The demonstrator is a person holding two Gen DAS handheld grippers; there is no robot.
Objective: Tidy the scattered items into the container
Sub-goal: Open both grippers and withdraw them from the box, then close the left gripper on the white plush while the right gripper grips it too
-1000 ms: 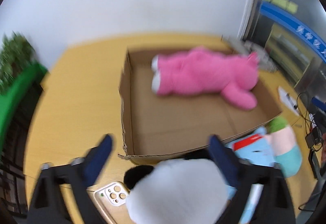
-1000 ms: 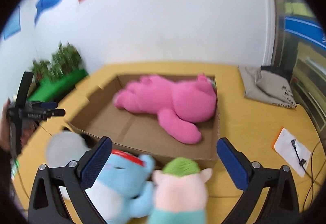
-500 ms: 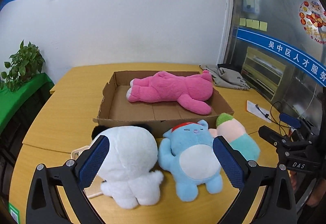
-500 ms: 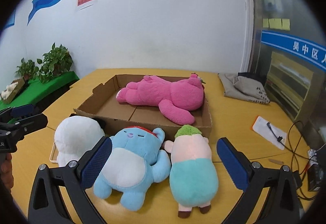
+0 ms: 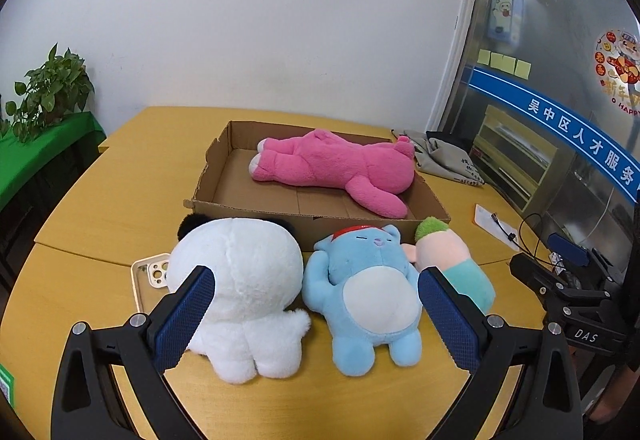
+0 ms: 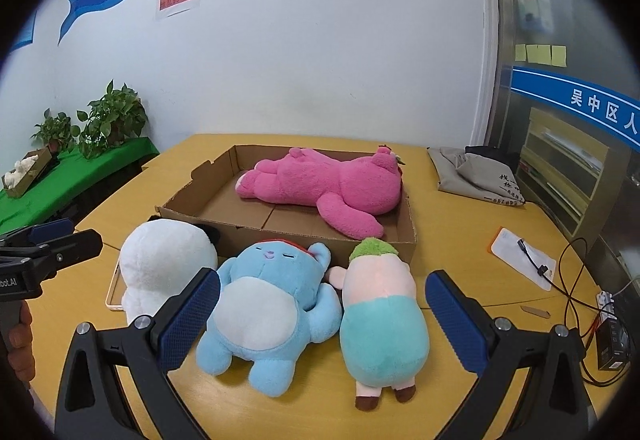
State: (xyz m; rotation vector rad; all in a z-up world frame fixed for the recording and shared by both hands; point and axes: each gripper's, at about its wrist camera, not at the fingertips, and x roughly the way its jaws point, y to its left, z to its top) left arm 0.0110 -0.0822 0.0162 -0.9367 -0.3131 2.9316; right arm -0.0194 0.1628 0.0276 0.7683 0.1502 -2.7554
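On the far left, two potted plants (image 6: 110,120) stand on a green-covered side surface (image 6: 48,196), apart from the yellow table (image 5: 100,208).

The left gripper (image 5: 316,304) is held above the near table edge with its two blue-padded fingers (image 5: 184,316) spread wide. Nothing sits between them under pressure; the jaws frame the white plush and the blue plush without touching either. In the right wrist view this gripper (image 6: 44,244) appears at the left border, with part of the person's hand (image 6: 20,336) below it.

A phone case (image 5: 150,278) lies flat on the table, partly under the left side of the white plush (image 5: 240,288). The white plush rests with its back to the camera, black ears toward the box. Just beside it on the right lies the blue plush (image 5: 368,288), belly up, its red cap touching or nearly touching the near wall of the cardboard box (image 5: 320,214). Next comes the pink-and-teal plush (image 6: 380,308), green tuft toward the box, touching the blue plush's arm. All three lie outside the box, against its near wall.

The shallow box is open-topped. The pink plush (image 5: 336,168) lies inside along the far right portion.

The right gripper (image 6: 324,308) is likewise spread open and empty, its fingers (image 6: 456,316) flanking the blue and pink-and-teal plushes.

On the right, a grey cloth bag (image 6: 476,176) lies on the table, and nearer, a white card (image 6: 520,252) with a cable.
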